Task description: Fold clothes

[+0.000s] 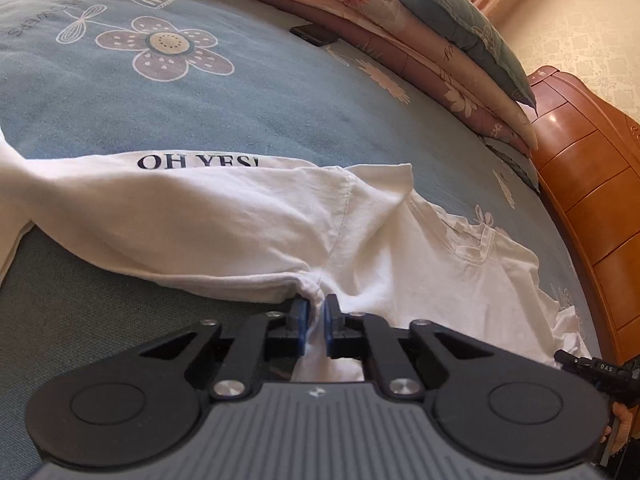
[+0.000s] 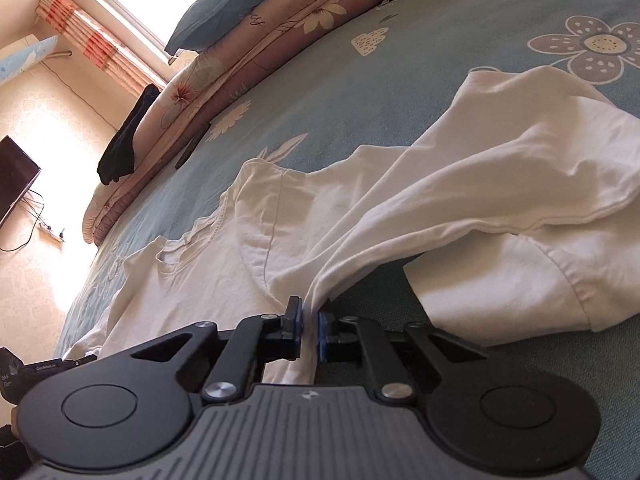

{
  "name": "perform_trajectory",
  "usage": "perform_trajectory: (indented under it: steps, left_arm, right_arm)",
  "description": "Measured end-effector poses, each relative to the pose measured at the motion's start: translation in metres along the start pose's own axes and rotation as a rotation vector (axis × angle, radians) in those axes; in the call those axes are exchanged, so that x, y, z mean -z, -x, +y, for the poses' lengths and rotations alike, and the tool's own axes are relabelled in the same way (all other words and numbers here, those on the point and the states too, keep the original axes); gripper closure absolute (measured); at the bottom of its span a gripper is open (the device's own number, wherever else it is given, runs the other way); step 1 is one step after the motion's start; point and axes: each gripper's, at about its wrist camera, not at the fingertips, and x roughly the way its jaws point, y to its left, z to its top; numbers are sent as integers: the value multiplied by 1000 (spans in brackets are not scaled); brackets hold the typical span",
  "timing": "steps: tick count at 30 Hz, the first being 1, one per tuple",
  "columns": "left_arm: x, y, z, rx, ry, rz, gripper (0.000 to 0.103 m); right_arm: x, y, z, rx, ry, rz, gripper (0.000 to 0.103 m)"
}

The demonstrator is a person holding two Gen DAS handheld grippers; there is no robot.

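Note:
A white T-shirt (image 1: pixel 248 220) with dark "OH YES!" lettering lies rumpled on the blue flowered bed cover (image 1: pixel 240 120). My left gripper (image 1: pixel 318 308) is shut on a bunched fold of the shirt near its front edge, with cloth pinched between the blue pads. In the right wrist view the same white T-shirt (image 2: pixel 460 184) spreads ahead, its neckline to the left and a sleeve to the right. There my right gripper (image 2: pixel 310 312) is shut on another pinched fold of the fabric. The other gripper's black body shows at the edge of each view.
Folded floral quilts and a blue pillow (image 1: pixel 440 16) are stacked along the far side of the bed. A dark phone (image 1: pixel 314 35) lies near them. A wooden headboard (image 1: pixel 580 168) rises at the right. A dark garment (image 2: pixel 124 140) hangs off the quilt end; a television (image 2: pixel 16 176) stands by the wall.

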Motion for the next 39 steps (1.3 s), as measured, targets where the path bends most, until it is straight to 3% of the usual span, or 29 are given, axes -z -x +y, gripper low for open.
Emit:
perform_trajectory:
  steps: [5,11,13,15,16,20,25,30,34,37,38,39]
  left_arm:
    - [-10,0,3,-12,34,-56,100]
    - [-3,-10,13,-55,54,-45,93]
    - [-2,-1,13,-55,60,-46,92]
    - [1,11,11,-54,34,-38,87]
    - [4,17,11,-44,24,-29,83]
    - [27,43,12,-3,10,15,74]
    - [67,71,17,-9,1,87,71]
    - [99,97,23,-3,32,120,69]
    - [117,114,24,-3,19,151,67]
    - [124,117,18,-16,-18,171,66]
    - [125,117,15,-25,-35,171,66]
    - [126,116,12,-41,-45,171,69]
  right_arm:
    - [-25,-2,-1,34,6,-35,98]
    - [-22,-8,-10,50,-45,38,96]
    - [-14,7,-12,26,-75,40,88]
    - [-3,22,-11,12,-84,50,67]
    - [5,30,-9,13,-80,70,64]
    - [43,58,0,8,-56,155,64]
    - [88,87,5,-10,-60,207,63]
    - [113,112,3,-35,-118,234,63]
    - [133,129,2,-48,-112,282,63]
    - [143,131,4,-79,-95,269,63]
    - [144,131,4,-77,-99,262,65]
    - [145,130,5,-75,-103,254,79]
